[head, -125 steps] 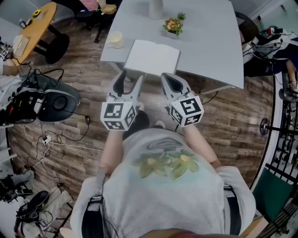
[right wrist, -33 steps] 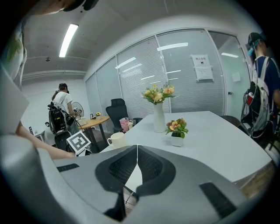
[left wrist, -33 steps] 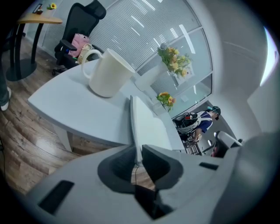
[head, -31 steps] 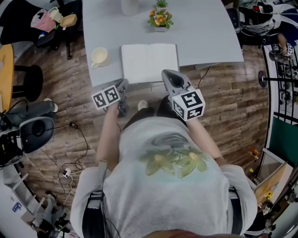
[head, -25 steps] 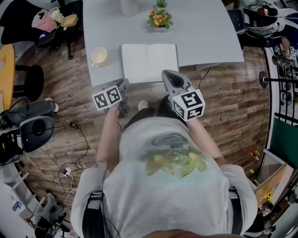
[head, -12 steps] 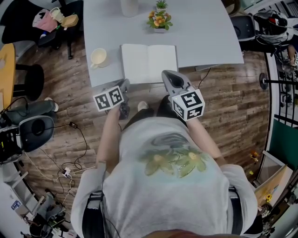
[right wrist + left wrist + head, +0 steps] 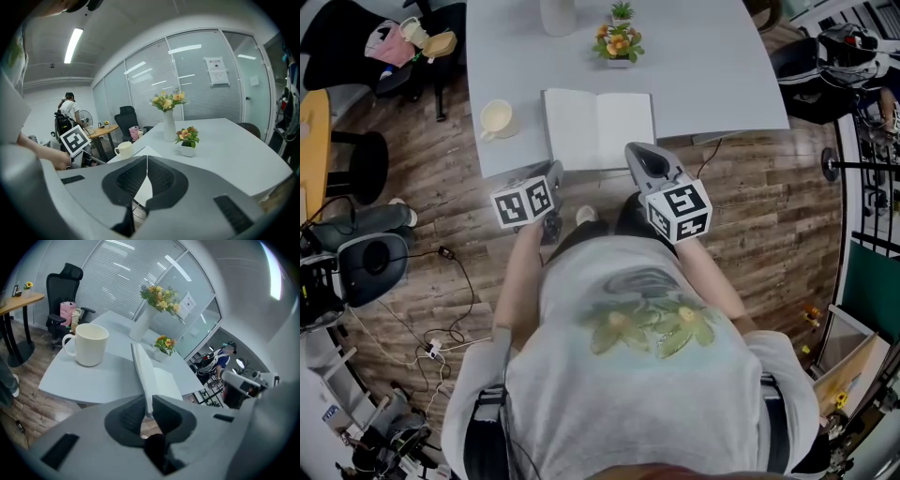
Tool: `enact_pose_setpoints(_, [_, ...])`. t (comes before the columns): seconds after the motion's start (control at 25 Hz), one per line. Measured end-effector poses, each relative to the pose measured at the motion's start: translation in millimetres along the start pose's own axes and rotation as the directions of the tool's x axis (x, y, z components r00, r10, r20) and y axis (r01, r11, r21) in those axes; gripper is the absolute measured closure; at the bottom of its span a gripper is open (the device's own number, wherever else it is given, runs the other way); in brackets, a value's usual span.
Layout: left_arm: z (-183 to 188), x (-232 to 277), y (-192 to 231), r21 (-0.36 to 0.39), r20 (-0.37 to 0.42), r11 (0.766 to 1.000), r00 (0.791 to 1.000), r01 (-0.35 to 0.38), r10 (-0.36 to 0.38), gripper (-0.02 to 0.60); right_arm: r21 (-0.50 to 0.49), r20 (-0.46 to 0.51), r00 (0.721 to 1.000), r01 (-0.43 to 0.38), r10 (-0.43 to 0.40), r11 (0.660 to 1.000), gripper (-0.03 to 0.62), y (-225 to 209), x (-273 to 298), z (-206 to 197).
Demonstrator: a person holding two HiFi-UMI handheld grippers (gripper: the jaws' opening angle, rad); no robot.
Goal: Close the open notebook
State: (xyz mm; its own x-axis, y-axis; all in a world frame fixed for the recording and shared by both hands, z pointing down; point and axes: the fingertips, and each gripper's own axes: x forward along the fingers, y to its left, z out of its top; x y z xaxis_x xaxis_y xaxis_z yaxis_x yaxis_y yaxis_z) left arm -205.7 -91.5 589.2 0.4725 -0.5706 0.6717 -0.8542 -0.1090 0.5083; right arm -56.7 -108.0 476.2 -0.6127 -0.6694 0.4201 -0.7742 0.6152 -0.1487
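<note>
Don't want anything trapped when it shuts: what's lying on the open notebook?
Nothing lies on the notebook's open pages; they look bare. The right gripper hides its near right corner; the left gripper grips its left half.

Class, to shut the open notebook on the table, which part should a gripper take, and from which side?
Take the left half at its near edge, coming from the person's side. The notebook lies open with its spine pointing away, so that edge faces the left gripper, whose jaws pinch it, tilted up.
</note>
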Motion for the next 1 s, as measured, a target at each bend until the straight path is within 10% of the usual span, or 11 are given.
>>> enact_pose_setpoints(1.0, [6, -2, -32, 0.094, 0.021, 0.995, 0.999, -0.026, 0.024, 0.531, 0.022, -0.003, 1.0, -0.019, 0.02, 1.0, 0.576, -15, -10, -8])
